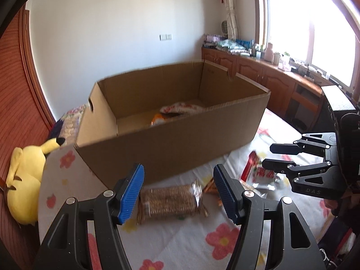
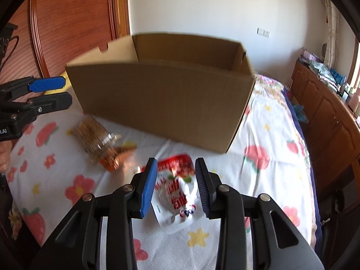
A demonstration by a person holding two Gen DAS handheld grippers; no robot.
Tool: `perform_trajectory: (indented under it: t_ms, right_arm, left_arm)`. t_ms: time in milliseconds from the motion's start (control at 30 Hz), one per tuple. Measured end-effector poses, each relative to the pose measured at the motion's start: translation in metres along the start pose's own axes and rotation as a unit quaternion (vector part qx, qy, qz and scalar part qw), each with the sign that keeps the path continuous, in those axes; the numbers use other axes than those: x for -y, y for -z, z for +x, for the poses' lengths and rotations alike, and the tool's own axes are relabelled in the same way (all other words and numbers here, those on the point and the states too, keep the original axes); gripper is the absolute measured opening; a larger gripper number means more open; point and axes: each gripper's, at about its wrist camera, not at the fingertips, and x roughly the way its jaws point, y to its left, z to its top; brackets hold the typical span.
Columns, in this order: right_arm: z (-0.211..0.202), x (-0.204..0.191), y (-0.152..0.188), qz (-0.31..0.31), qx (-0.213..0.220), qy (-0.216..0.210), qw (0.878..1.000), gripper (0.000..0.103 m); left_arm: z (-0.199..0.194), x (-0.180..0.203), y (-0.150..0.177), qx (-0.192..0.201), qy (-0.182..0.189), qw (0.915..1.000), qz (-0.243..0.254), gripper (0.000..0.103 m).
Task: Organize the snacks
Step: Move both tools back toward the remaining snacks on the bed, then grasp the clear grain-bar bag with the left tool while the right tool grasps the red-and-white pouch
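An open cardboard box (image 1: 171, 139) stands on the flowered bedsheet; inside lie a white-and-red snack bag (image 1: 182, 108) and an orange one (image 1: 158, 119). My left gripper (image 1: 178, 191) is open above a clear pack of brown biscuits (image 1: 171, 201), which lies between its blue pads. An orange packet (image 1: 210, 186) lies beside the biscuits. My right gripper (image 2: 175, 185) is open, its pads on either side of a red-and-white snack pouch (image 2: 174, 193) lying on the sheet. The box (image 2: 162, 103), the biscuits (image 2: 93, 136) and the left gripper (image 2: 50, 94) also show in the right wrist view.
A yellow plush toy (image 1: 24, 180) lies at the bed's left edge by the wooden headboard (image 1: 20, 90). Wooden cabinets (image 1: 258, 72) with clutter on top run under the window at the right. The bed's right edge (image 2: 312, 180) drops to the floor.
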Motion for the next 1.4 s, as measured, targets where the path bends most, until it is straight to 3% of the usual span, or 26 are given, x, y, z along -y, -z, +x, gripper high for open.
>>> perform_trajectory:
  t_ms: [333, 567, 733, 900, 1233, 1400]
  right_arm:
    - [0.029, 0.003, 0.014, 0.004, -0.037, -0.005, 0.999, 0.037]
    - [0.038, 0.001, 0.017, 0.007, -0.046, -0.009, 0.999, 0.055]
    - [0.039, -0.002, 0.019, -0.002, -0.045, -0.009, 0.999, 0.059]
    - [0.040, -0.011, 0.021, -0.023, -0.051, -0.014, 0.998, 0.079]
    - [0.044, -0.011, 0.020, -0.017, -0.053, -0.012, 0.998, 0.081]
    - [0.043, -0.009, 0.022, -0.017, -0.052, -0.012, 0.998, 0.081]
  left_arm:
    - [0.034, -0.003, 0.009, -0.043, -0.002, 0.9990, -0.007, 0.066]
    - [0.045, -0.003, 0.007, -0.058, -0.005, 0.9983, -0.011, 0.066]
    - [0.052, -0.004, 0.004, -0.066, -0.004, 0.9976, -0.017, 0.066]
    - [0.058, -0.004, 0.002, -0.076, -0.004, 0.9969, -0.020, 0.066]
    - [0.060, 0.005, 0.003, -0.072, -0.034, 0.9968, 0.008, 0.080]
    - [0.060, 0.003, 0.003, -0.073, -0.031, 0.9969, -0.002, 0.080]
